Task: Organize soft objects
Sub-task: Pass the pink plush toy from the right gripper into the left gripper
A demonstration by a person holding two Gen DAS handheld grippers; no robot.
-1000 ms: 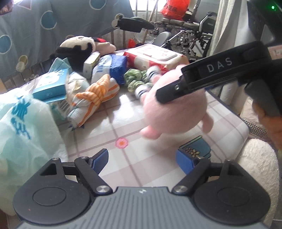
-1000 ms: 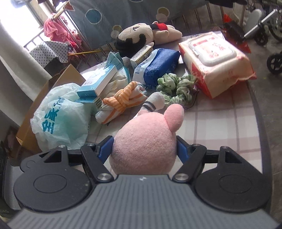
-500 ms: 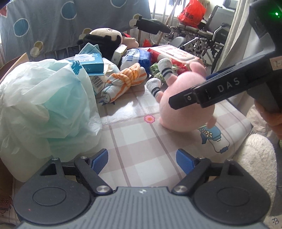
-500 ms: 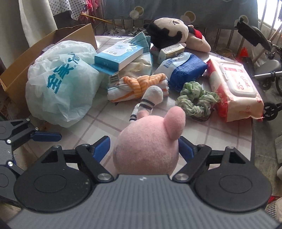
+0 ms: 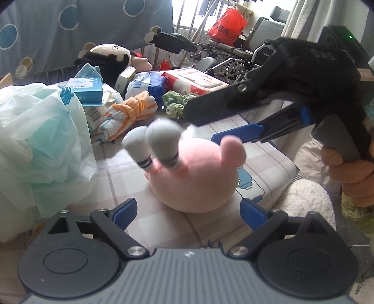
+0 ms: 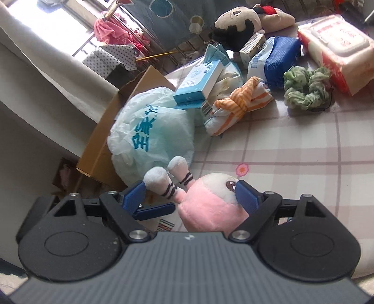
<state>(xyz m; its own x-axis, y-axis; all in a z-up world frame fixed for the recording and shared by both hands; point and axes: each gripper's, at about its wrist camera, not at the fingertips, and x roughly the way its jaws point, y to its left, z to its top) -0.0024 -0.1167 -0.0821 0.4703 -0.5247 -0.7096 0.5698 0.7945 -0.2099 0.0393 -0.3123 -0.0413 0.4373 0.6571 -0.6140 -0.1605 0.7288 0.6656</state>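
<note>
A pink plush toy (image 5: 196, 177) with grey striped-sock feet lies on the checked tablecloth (image 5: 268, 163), feet up. My left gripper (image 5: 188, 211) is open just in front of it, near the table's front edge. My right gripper (image 6: 190, 196) is open, its blue fingers on either side of the plush (image 6: 210, 205) with a gap on the left. In the left wrist view the right gripper's fingers (image 5: 238, 135) hover above and behind the plush. An orange striped cloth bundle (image 6: 240, 107) and a green scrunchie (image 6: 306, 91) lie further back.
A pale green plastic bag (image 6: 152, 140) sits left beside a cardboard box (image 6: 131, 112). Blue tissue box (image 6: 201, 81), blue pack (image 6: 275, 58), red wipes pack (image 6: 339, 49) and a black-haired doll (image 6: 243, 21) crowd the back. A white fluffy cushion (image 5: 306, 201) lies off the right edge.
The right gripper has opened and let go of the pink plush, which now lies rolled over, feet up. The left gripper has moved in close to the plush.
</note>
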